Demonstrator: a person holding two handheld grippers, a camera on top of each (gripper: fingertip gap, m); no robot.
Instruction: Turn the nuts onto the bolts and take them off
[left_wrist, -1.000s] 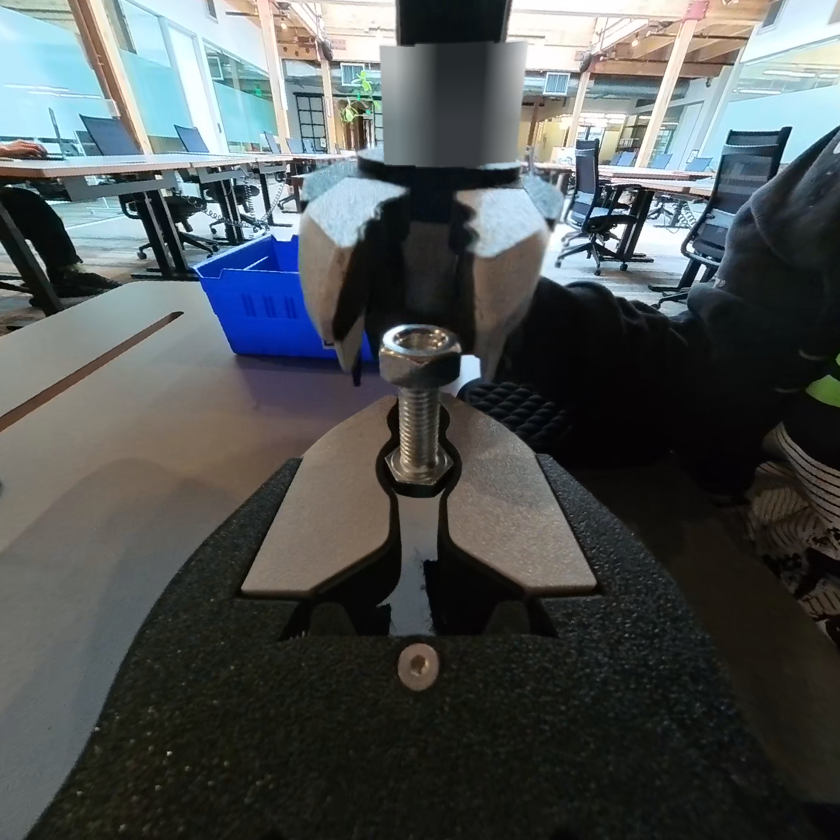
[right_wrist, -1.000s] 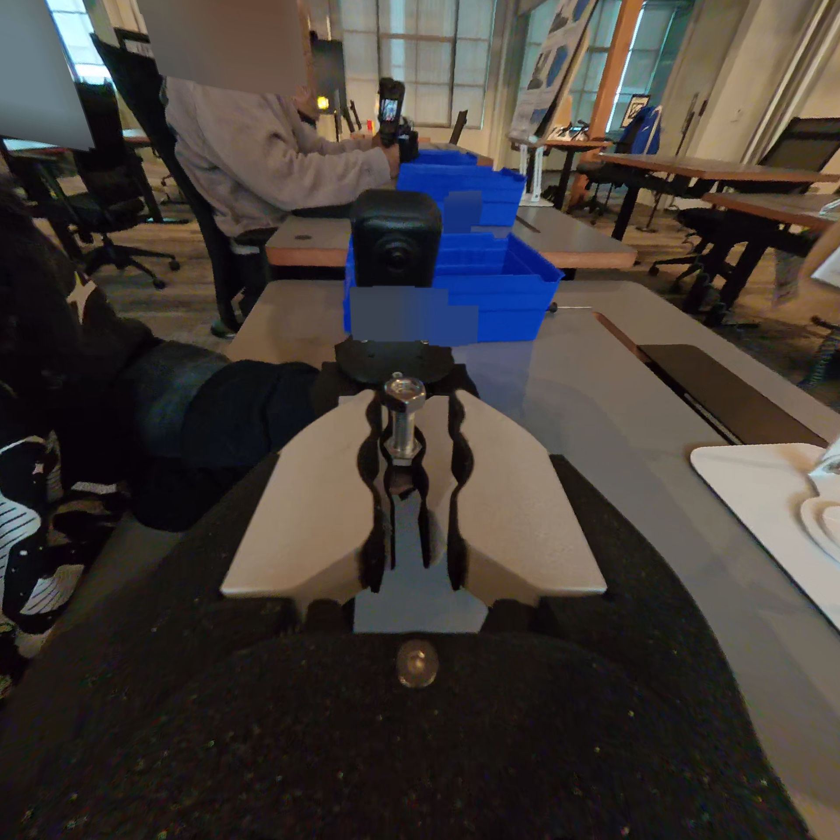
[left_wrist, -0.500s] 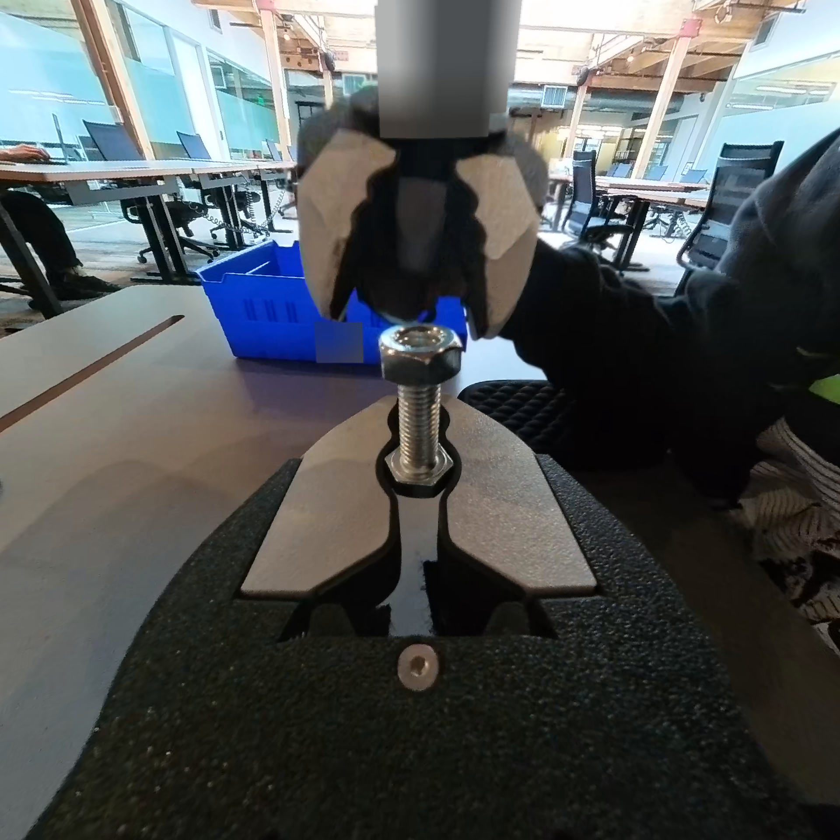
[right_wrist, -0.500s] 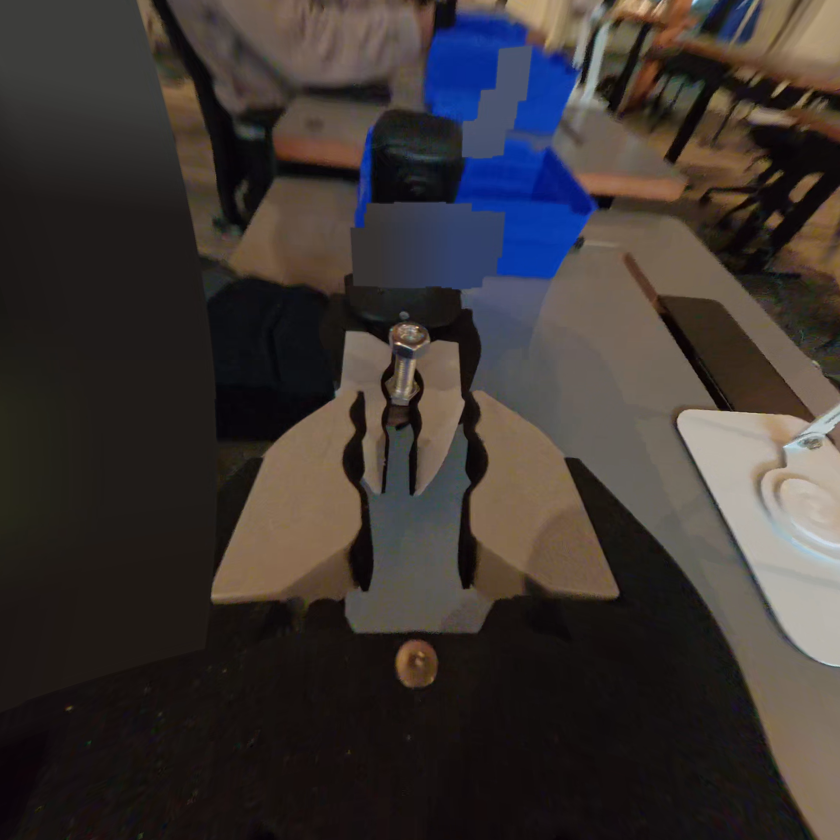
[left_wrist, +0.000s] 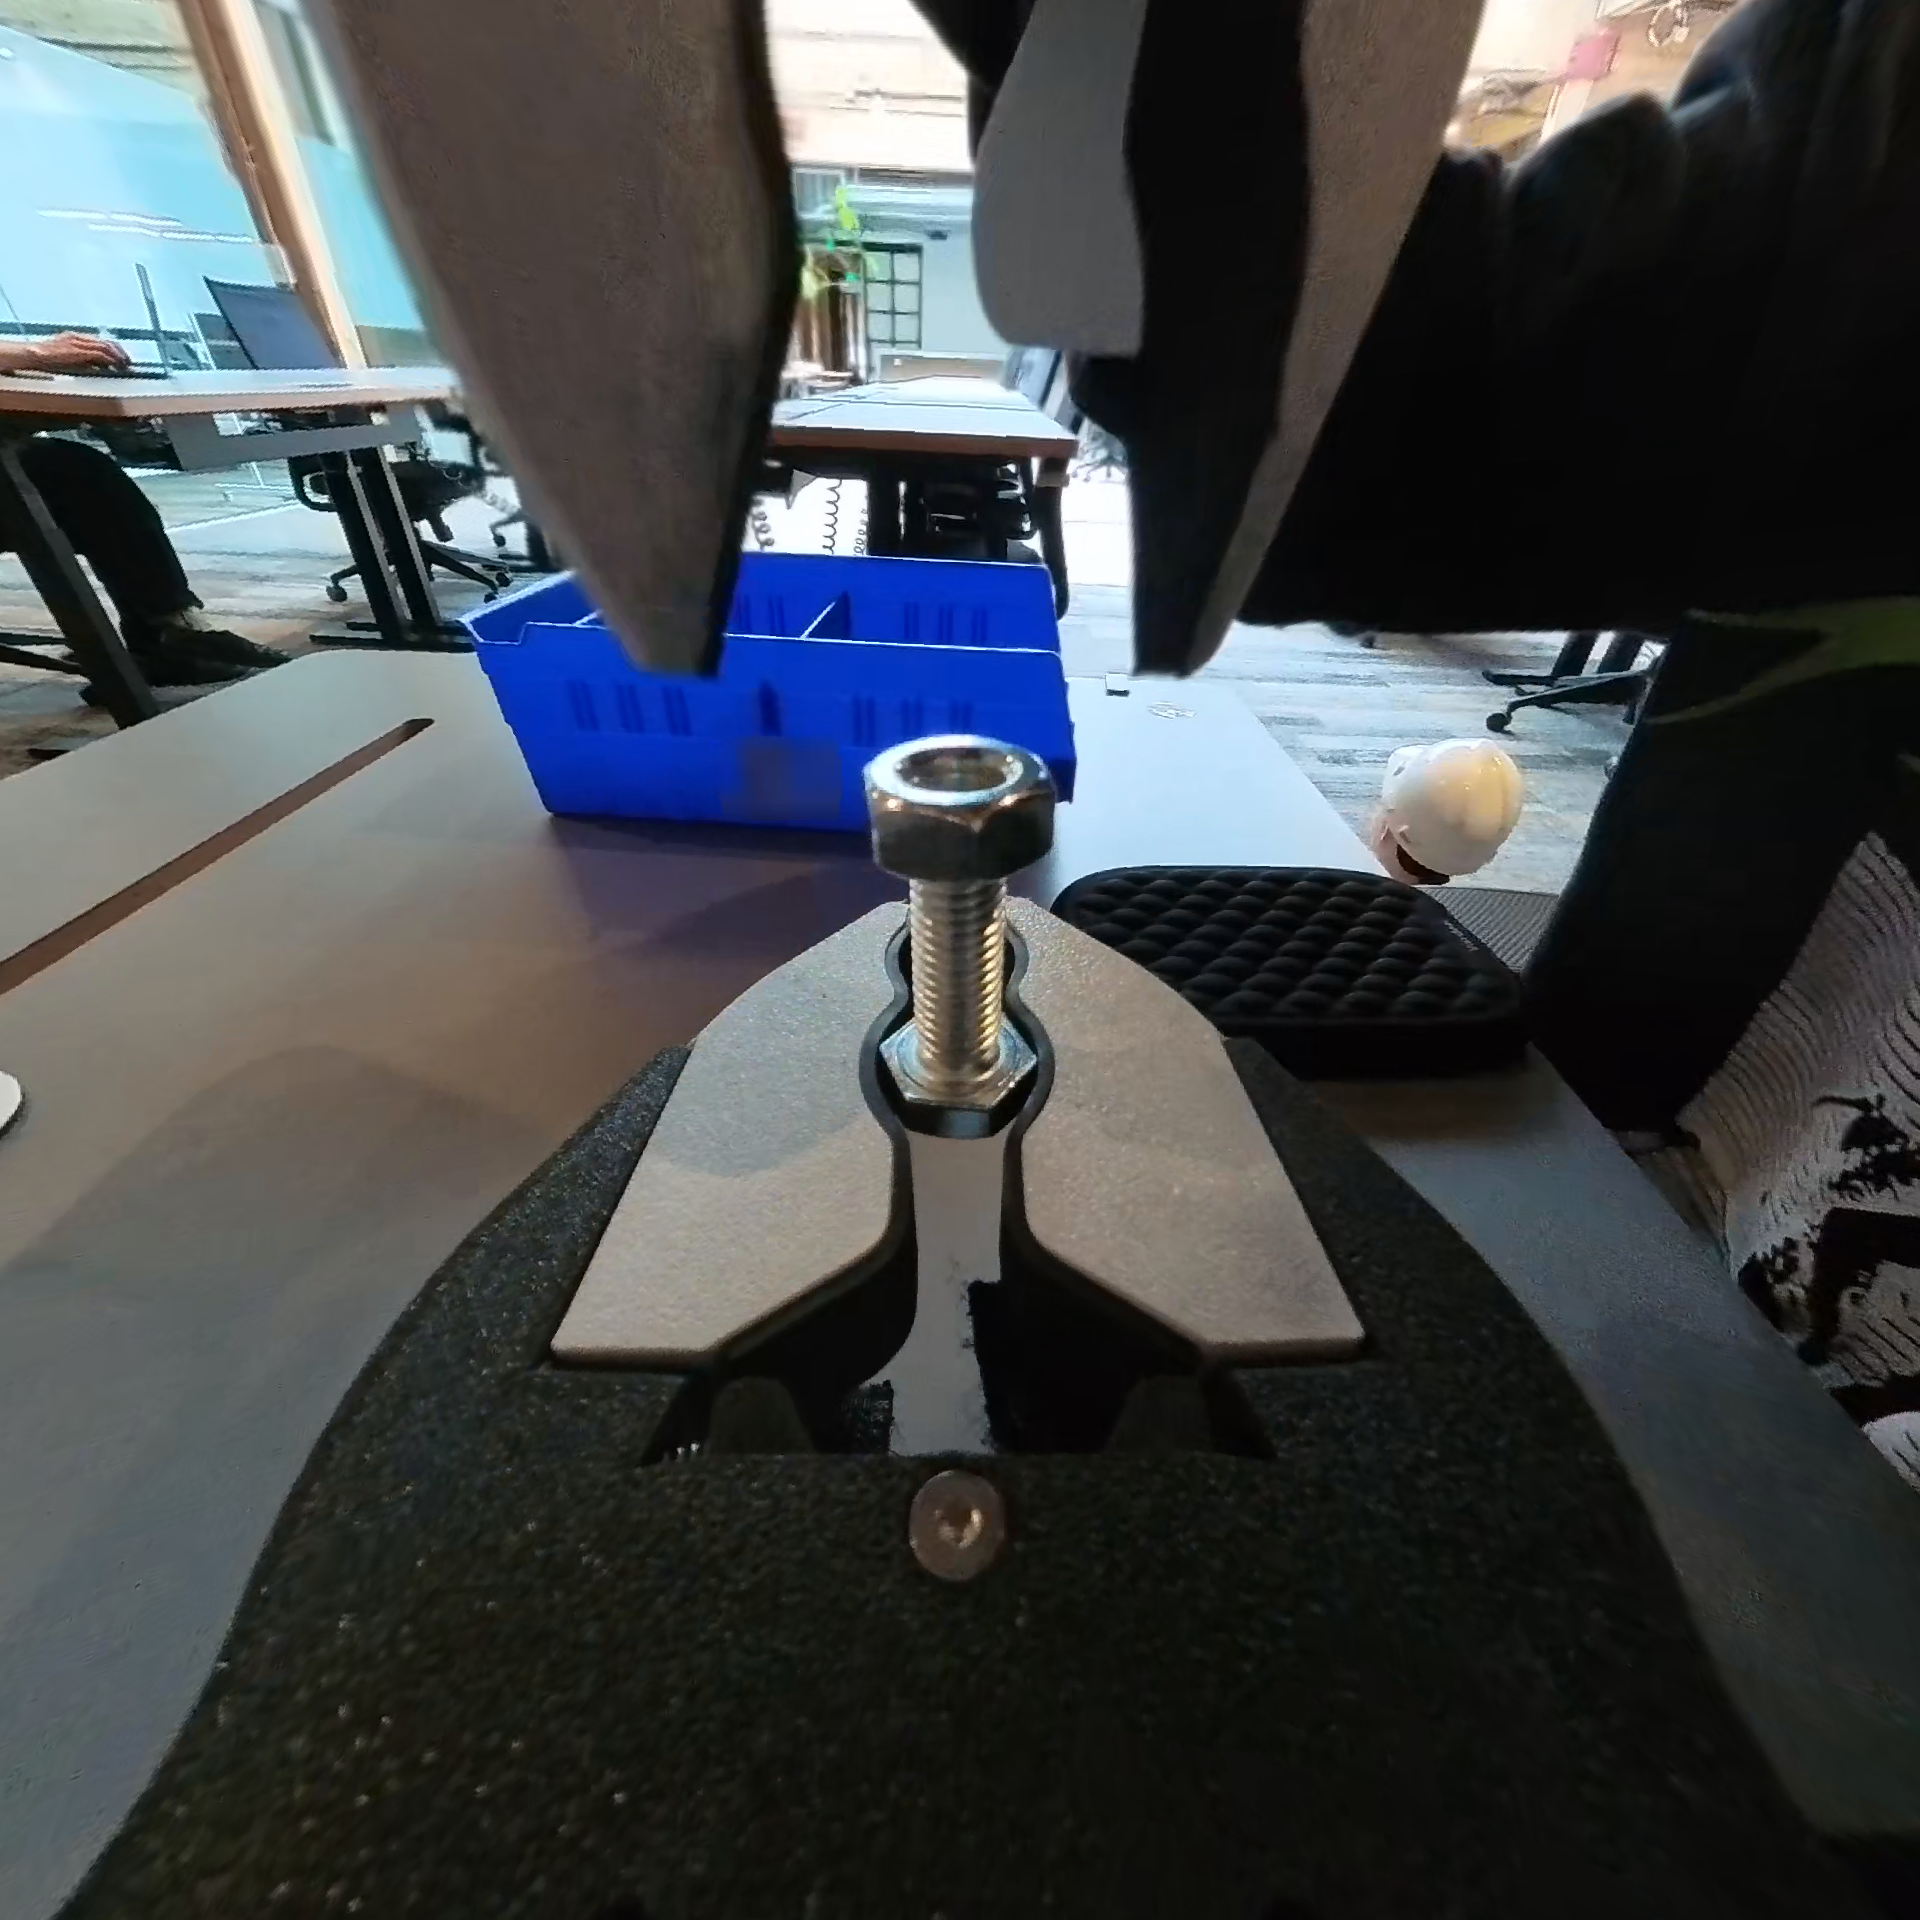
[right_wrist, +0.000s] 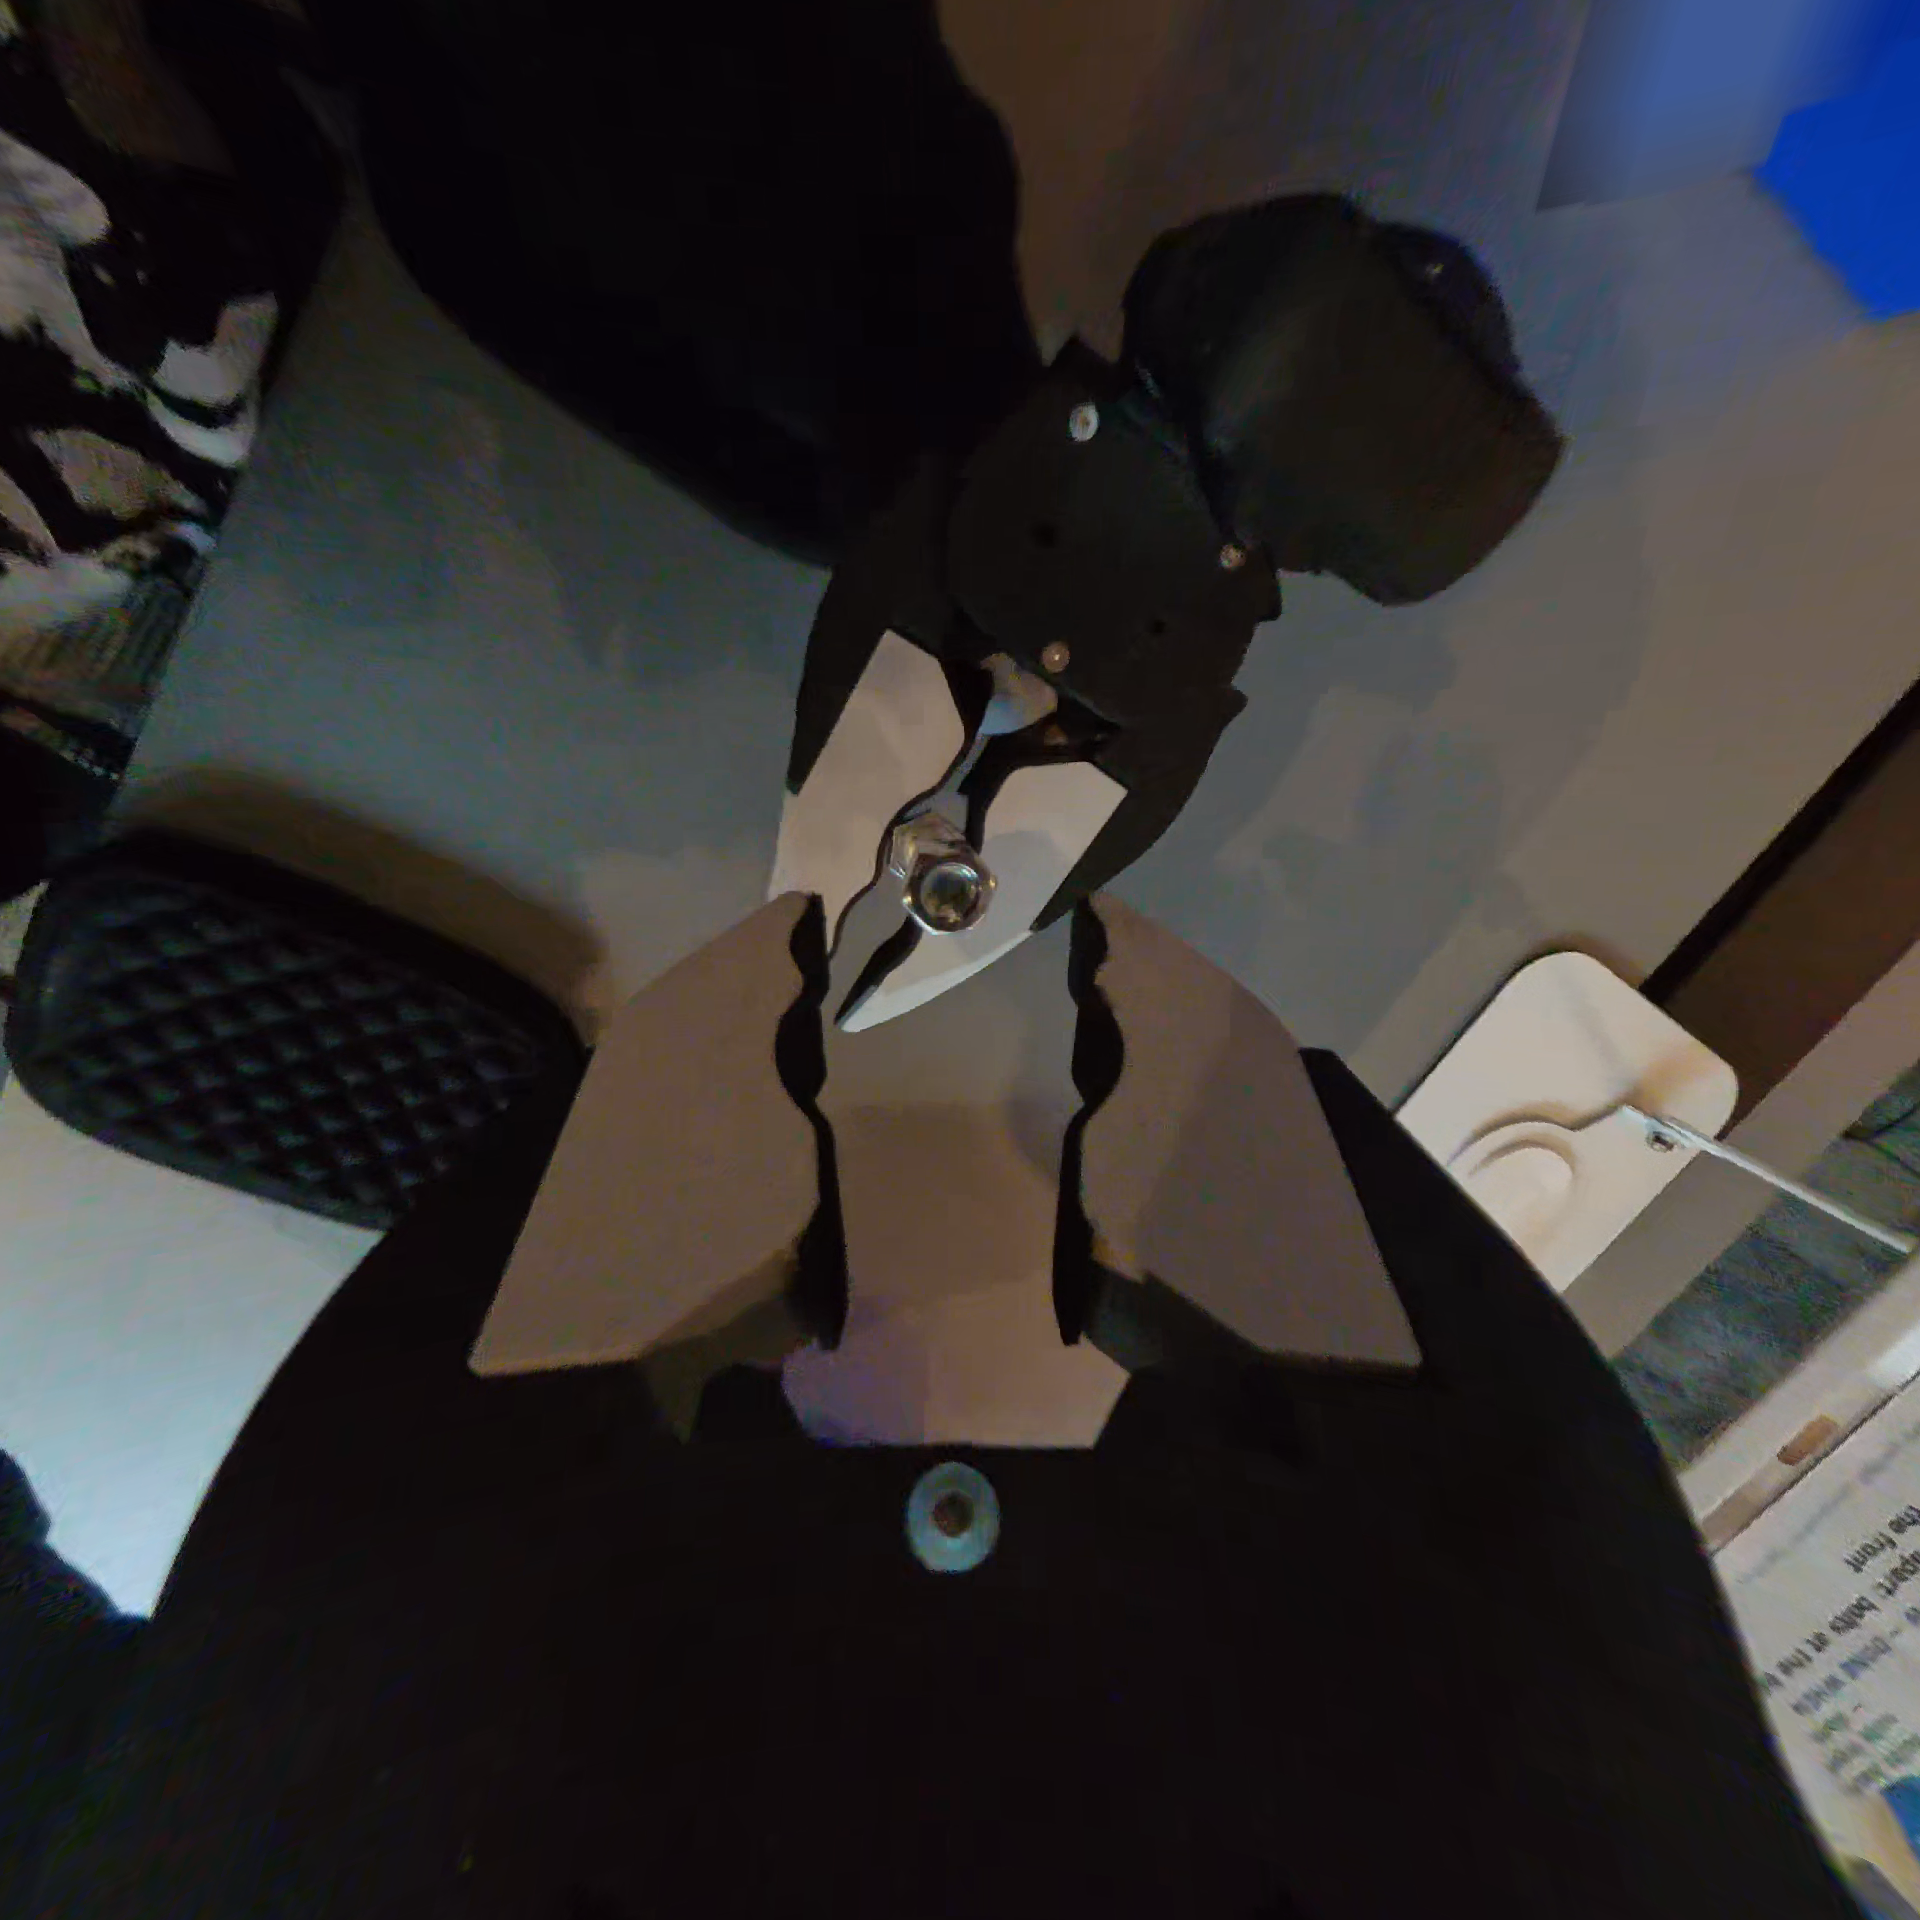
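A steel bolt (left_wrist: 956, 966) stands upright with its hex head clamped between my left gripper's (left_wrist: 958, 935) fingers. A hex nut (left_wrist: 961, 816) sits at the top of its thread. My right gripper (left_wrist: 925, 660) hangs above the nut, pointing down, with its jaws open and empty. In the right wrist view I look straight down on the nut (right_wrist: 940, 896), which lies just beyond my right gripper (right_wrist: 940, 920) and between its spread fingertips. The left gripper's body (right_wrist: 1101, 582) shows beyond the nut in that view.
A blue bin (left_wrist: 665, 727) stands at the far side of the grey table (left_wrist: 312, 987). A black quilted pad (left_wrist: 1278, 956) lies to the right of the bolt. A white tray (right_wrist: 1558, 1132) and a printed sheet (right_wrist: 1849, 1621) lie at the right. A dark sleeve (left_wrist: 1558, 416) reaches in from the right. Left tips to right tips: about 8 cm.
My right gripper has swung from facing the bolt at its own level to pointing down from above the nut, with its jaws wider apart. My left gripper and the bolt have stayed put.
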